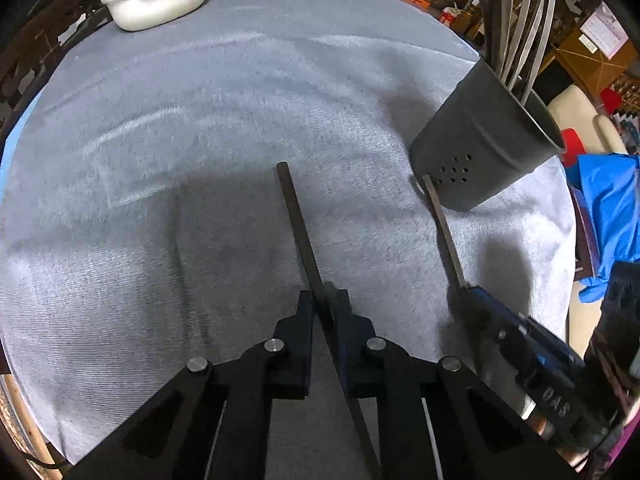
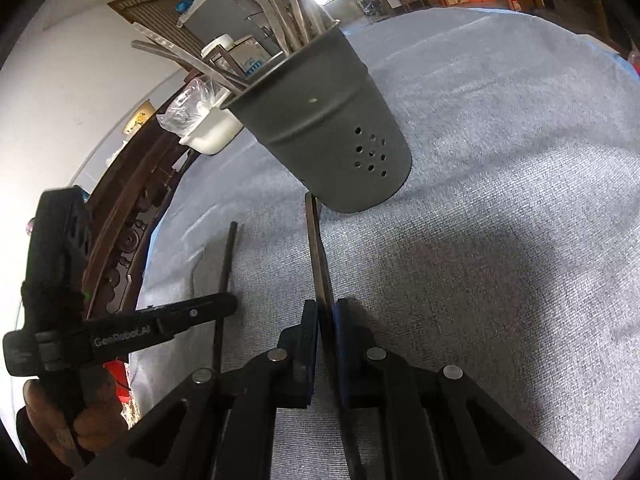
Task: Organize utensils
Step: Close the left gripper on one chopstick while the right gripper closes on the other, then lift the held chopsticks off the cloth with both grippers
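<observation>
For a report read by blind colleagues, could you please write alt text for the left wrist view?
The left gripper is shut on a thin dark utensil handle above a grey cloth-covered table. To its right, the right gripper holds a second handle near a dark perforated utensil holder that already contains metal utensils.

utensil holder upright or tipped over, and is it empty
Upright, not empty. The dark utensil holder stands on its base on the grey cloth, and several metal utensil handles stick up out of its open top.
</observation>
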`<state>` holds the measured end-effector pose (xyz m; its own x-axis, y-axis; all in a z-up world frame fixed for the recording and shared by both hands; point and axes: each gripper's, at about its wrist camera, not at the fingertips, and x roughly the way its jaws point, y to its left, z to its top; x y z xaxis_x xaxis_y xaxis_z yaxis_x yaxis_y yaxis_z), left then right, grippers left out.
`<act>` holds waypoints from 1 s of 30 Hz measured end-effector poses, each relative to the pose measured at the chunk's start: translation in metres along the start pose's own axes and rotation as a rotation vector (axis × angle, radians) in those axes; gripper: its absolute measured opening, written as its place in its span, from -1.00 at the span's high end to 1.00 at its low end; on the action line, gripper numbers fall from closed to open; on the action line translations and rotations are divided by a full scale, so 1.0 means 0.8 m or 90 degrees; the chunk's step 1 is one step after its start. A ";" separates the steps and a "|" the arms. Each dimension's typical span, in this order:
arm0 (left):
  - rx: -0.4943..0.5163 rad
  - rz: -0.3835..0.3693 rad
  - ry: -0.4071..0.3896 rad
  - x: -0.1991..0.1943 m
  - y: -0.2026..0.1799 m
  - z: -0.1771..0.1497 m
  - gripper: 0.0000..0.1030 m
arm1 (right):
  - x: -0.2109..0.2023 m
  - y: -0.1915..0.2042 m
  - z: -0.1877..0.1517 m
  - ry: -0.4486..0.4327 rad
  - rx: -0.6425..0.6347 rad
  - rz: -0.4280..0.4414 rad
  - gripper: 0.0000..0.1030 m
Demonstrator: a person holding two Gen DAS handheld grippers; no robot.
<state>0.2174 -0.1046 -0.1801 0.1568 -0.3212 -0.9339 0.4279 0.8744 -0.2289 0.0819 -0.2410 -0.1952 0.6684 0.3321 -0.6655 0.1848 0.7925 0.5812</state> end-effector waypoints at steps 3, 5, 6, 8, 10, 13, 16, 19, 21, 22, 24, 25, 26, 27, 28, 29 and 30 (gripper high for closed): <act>0.007 -0.012 0.007 -0.006 0.018 -0.002 0.77 | 0.006 0.003 0.003 0.020 0.019 0.015 0.79; 0.010 -0.022 0.012 -0.009 0.028 -0.002 0.77 | 0.013 0.009 0.002 0.034 0.033 0.029 0.79; 0.020 -0.030 0.018 -0.010 0.032 -0.003 0.77 | 0.017 0.015 0.001 0.043 0.035 0.034 0.79; 0.032 -0.035 0.023 -0.011 0.038 -0.003 0.77 | 0.025 0.026 -0.001 0.056 0.038 0.040 0.78; 0.051 -0.048 0.034 -0.014 0.045 -0.006 0.77 | 0.033 0.038 -0.003 0.068 0.038 0.047 0.76; 0.061 -0.059 0.042 -0.016 0.052 -0.009 0.75 | 0.039 0.053 -0.004 0.072 0.027 0.029 0.76; 0.077 -0.065 0.054 -0.018 0.058 -0.015 0.69 | 0.040 0.061 -0.001 0.082 0.005 0.006 0.75; 0.067 -0.076 0.058 -0.020 0.065 -0.016 0.57 | 0.038 0.065 0.007 0.077 -0.011 -0.018 0.67; 0.056 -0.079 0.053 -0.022 0.072 -0.019 0.42 | 0.036 0.068 0.013 0.073 -0.025 -0.030 0.57; 0.050 -0.074 0.049 -0.025 0.080 -0.017 0.37 | 0.037 0.070 0.017 0.073 -0.033 -0.034 0.44; 0.039 -0.070 0.044 -0.027 0.087 -0.013 0.37 | 0.035 0.076 0.024 0.064 -0.047 -0.041 0.21; 0.033 -0.070 0.042 -0.029 0.088 -0.011 0.37 | 0.033 0.079 0.027 0.054 -0.054 -0.044 -0.05; 0.026 -0.069 0.040 -0.030 0.093 -0.008 0.37 | 0.033 0.083 0.029 0.045 -0.063 -0.046 -0.08; 0.019 -0.067 0.039 -0.032 0.098 -0.004 0.36 | 0.034 0.089 0.032 0.040 -0.074 -0.046 -0.08; 0.010 -0.062 0.037 -0.035 0.102 -0.001 0.36 | 0.037 0.095 0.035 0.041 -0.086 -0.050 -0.04; 0.000 -0.055 0.035 -0.037 0.108 0.004 0.36 | 0.041 0.099 0.038 0.045 -0.096 -0.057 0.13; -0.006 -0.050 0.033 -0.038 0.117 0.008 0.36 | 0.045 0.102 0.040 0.047 -0.103 -0.067 0.29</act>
<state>0.2581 -0.0153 -0.1718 0.0776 -0.3696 -0.9259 0.4287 0.8509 -0.3037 0.1442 -0.1810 -0.1565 0.5962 0.2755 -0.7541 0.1286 0.8944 0.4284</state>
